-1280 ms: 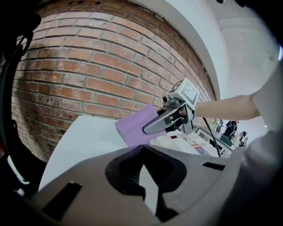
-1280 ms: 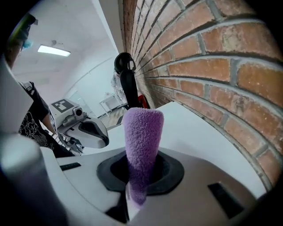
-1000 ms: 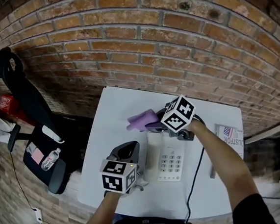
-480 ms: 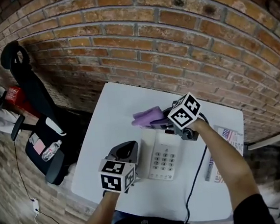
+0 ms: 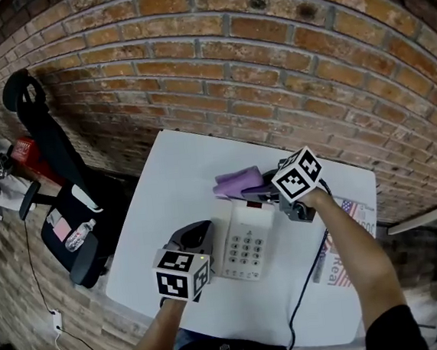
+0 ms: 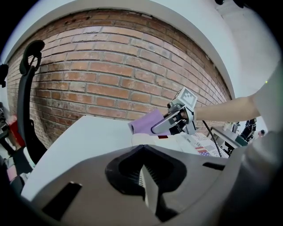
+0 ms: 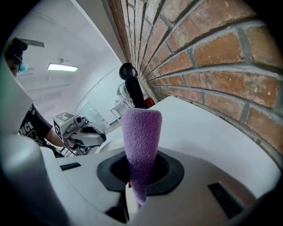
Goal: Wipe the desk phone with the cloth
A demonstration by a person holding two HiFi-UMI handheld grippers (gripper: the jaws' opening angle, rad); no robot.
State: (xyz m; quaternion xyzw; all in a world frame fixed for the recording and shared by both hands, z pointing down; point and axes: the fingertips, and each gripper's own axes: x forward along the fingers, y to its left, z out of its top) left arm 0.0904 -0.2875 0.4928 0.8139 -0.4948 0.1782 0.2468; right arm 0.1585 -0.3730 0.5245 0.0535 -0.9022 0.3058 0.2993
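While the right tool clamps cloth, desk phone lies just beside

The only legible print is "Rea" on the leaflet bearing a flag.

A brick wall stands behind the white table, a black chair beside it

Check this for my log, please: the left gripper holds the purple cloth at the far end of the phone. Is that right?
No: the right gripper holds the purple cloth, not the left gripper. The right gripper view shows the cloth pinched in its jaws, and the head view shows it at the far end of the phone.
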